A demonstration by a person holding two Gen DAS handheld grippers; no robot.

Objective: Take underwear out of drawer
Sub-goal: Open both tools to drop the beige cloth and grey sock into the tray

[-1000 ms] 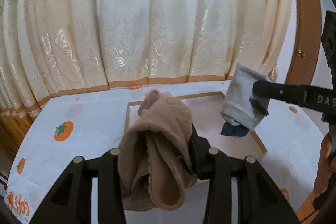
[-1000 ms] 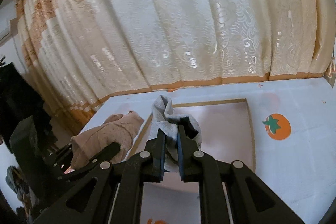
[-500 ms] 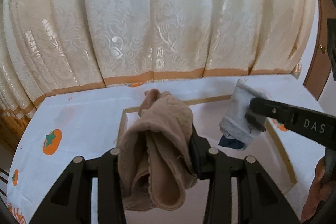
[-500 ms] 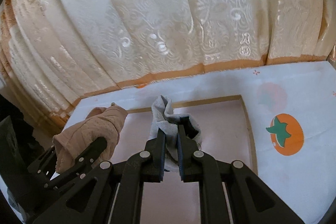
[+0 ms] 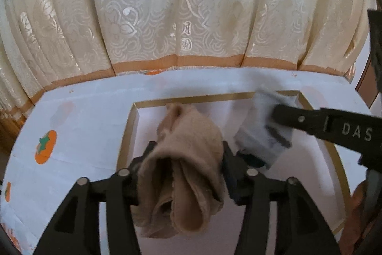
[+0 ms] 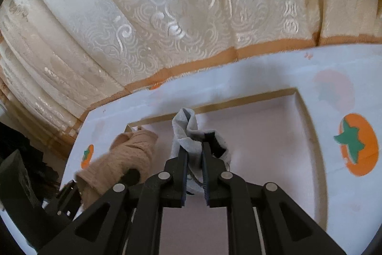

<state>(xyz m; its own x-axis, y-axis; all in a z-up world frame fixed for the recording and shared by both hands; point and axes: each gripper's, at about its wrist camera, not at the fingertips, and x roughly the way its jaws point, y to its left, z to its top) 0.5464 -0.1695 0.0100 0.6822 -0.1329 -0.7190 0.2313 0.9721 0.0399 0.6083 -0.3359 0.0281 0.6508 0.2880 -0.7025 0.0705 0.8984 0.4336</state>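
My left gripper (image 5: pixel 187 154) is shut on tan underwear (image 5: pixel 186 164), which drapes over its fingers above the open drawer (image 5: pixel 133 111). It also shows at the left of the right wrist view (image 6: pixel 129 159). My right gripper (image 6: pixel 193 147) is shut on grey underwear with a dark band (image 6: pixel 188 135), held above the drawer's pale pink floor (image 6: pixel 262 147). In the left wrist view the right gripper (image 5: pixel 277 121) comes in from the right with the grey underwear (image 5: pixel 260 142), blurred.
The drawer has a gold-edged rim (image 6: pixel 238 103) and is set in a white surface with orange persimmon prints (image 6: pixel 358 145). A cream patterned curtain (image 5: pixel 191 16) hangs close behind. A brown door frame (image 5: pixel 365 85) is at the far right.
Both grippers have moved forward and lower toward the drawer, each still holding its underwear. The curtain looms closer, and the right gripper has drawn nearer the left one.
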